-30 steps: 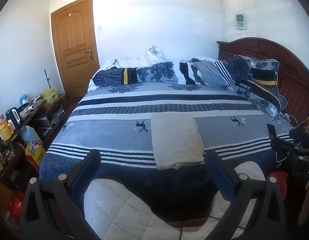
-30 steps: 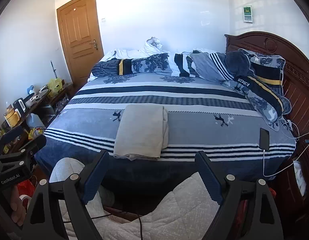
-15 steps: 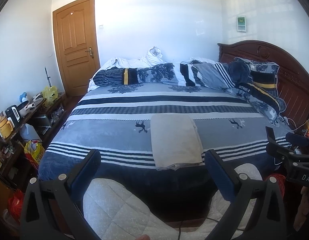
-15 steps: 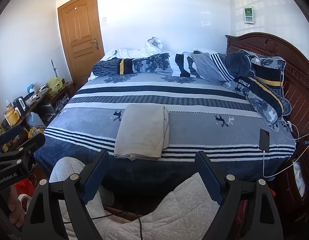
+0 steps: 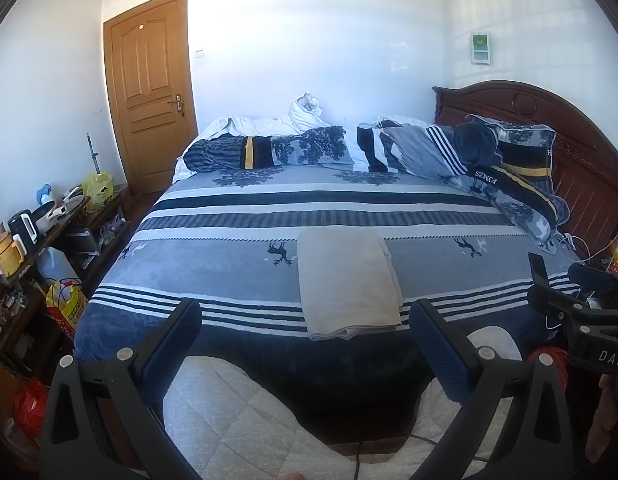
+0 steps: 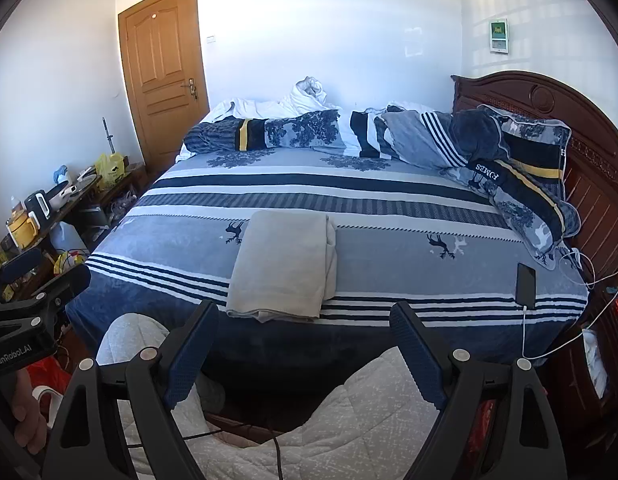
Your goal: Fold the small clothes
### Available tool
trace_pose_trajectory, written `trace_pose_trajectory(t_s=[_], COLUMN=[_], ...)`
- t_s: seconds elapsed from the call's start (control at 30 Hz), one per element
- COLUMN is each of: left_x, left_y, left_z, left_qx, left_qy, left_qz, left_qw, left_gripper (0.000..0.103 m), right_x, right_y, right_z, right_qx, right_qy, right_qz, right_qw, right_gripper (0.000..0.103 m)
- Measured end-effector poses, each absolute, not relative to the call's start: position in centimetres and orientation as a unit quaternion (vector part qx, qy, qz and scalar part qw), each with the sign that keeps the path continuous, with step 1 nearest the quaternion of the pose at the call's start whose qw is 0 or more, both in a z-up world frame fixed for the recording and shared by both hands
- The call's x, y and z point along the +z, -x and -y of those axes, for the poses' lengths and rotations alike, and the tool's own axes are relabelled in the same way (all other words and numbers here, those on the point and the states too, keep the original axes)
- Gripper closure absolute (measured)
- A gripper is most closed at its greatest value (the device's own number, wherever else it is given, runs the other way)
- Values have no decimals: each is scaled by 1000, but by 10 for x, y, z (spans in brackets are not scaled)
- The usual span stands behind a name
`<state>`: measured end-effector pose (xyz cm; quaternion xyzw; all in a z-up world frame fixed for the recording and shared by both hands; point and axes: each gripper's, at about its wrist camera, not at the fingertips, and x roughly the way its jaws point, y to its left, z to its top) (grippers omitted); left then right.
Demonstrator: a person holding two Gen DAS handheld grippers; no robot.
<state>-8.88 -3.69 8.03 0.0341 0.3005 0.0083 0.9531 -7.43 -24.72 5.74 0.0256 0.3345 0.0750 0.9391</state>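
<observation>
Now | both hand-held grippers, left and right, wide apart, empty | folded cloth layers underneath hidden

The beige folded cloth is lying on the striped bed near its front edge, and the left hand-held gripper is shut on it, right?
Not quite. The left hand-held gripper is open and holds nothing, apart from the beige folded cloth, as the left wrist view shows. The cloth does lie on the striped bed near its front edge.
</observation>
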Motion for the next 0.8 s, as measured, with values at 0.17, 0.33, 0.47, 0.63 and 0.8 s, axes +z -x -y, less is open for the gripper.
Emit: trace_pose_trajectory(t_s=[0.17,0.33,0.47,0.63,0.8], left_x=[79,77,77,76,76], left_y=[90,88,86,86,87], left_z=[42,44,44,45,47], left_qx=[6,-1,-5,-6,-6], left_qy=[-37,-35,-33,-36,-36], left_qz=[-300,-311,-316,-316,-316], left_qw=[953,950,948,948,948], left_gripper=[0,0,0,0,0], right_x=[57,56,56,57,57], right_y=[75,74,73,76,74], right_z=[246,247,248,246,247], right_qx=[74,74,72,72,74], right_qy=[-25,-22,-22,-20,-18], right_qz=[-335,-334,-332,-332,-333], right_qw=[939,939,940,940,940], right_gripper=[13,13,13,13,13])
